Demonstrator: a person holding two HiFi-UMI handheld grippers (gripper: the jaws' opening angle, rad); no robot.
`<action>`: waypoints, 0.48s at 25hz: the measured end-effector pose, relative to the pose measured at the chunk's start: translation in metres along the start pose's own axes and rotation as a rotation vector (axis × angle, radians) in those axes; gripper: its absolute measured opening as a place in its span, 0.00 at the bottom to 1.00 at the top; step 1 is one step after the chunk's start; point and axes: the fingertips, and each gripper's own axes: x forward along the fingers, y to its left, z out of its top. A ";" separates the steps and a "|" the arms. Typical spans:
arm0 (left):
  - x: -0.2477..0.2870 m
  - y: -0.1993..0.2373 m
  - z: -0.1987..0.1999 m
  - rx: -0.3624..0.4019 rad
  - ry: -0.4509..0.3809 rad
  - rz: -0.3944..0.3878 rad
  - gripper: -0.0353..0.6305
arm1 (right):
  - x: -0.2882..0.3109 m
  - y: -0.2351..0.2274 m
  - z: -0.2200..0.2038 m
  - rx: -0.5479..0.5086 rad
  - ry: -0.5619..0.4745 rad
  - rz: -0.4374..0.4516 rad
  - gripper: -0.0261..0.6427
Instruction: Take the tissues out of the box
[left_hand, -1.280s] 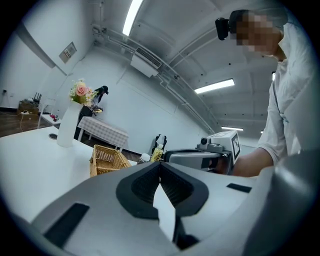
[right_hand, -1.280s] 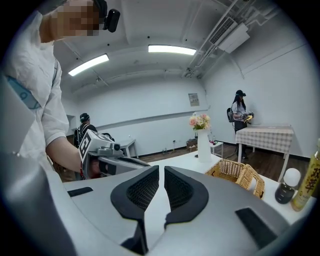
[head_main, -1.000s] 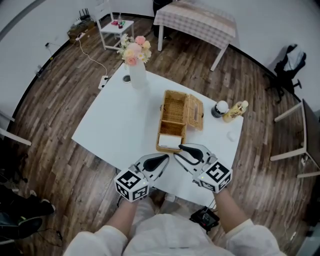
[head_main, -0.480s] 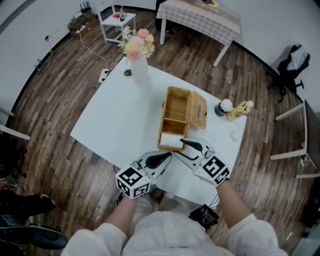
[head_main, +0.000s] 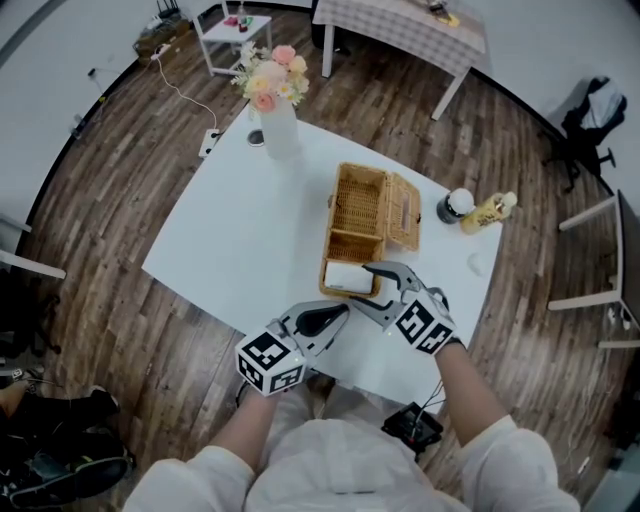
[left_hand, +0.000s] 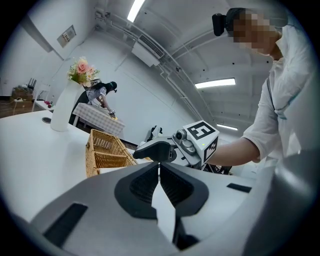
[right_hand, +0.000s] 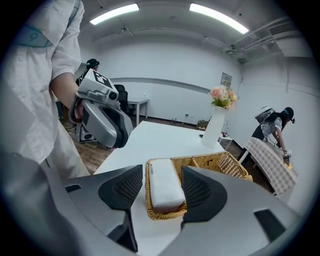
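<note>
A wicker basket box (head_main: 357, 212) stands on the white table (head_main: 250, 240) with its lid (head_main: 404, 212) folded open to the right. A white tissue pack (head_main: 348, 277) lies in the basket's near end. My right gripper (head_main: 372, 287) hangs just over that end. Its jaws have just been opening and now stand wide. In the right gripper view the tissue pack (right_hand: 162, 185) shows between the right gripper's (right_hand: 160, 192) pads, which do not press on it. My left gripper (head_main: 338, 313) is shut and empty, near the table's front edge, left of the right one.
A white vase of flowers (head_main: 277, 120) stands at the table's far corner. A yellow bottle (head_main: 488, 213) and a small round jar (head_main: 457, 207) sit right of the basket. The table's front edge runs just under both grippers. A second table and chairs stand beyond.
My right gripper has sunk toward the basket's near end, rolled, and spread its jaws much wider. The left gripper has stayed put and shut.
</note>
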 end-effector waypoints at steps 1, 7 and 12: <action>0.001 0.000 -0.001 -0.001 0.003 -0.003 0.06 | 0.003 0.000 -0.002 -0.018 0.015 0.004 0.41; 0.006 0.003 -0.003 -0.006 0.017 -0.014 0.06 | 0.015 -0.002 -0.009 -0.090 0.072 0.019 0.41; 0.008 0.005 -0.001 -0.007 0.020 -0.019 0.06 | 0.023 -0.005 -0.019 -0.127 0.123 0.030 0.41</action>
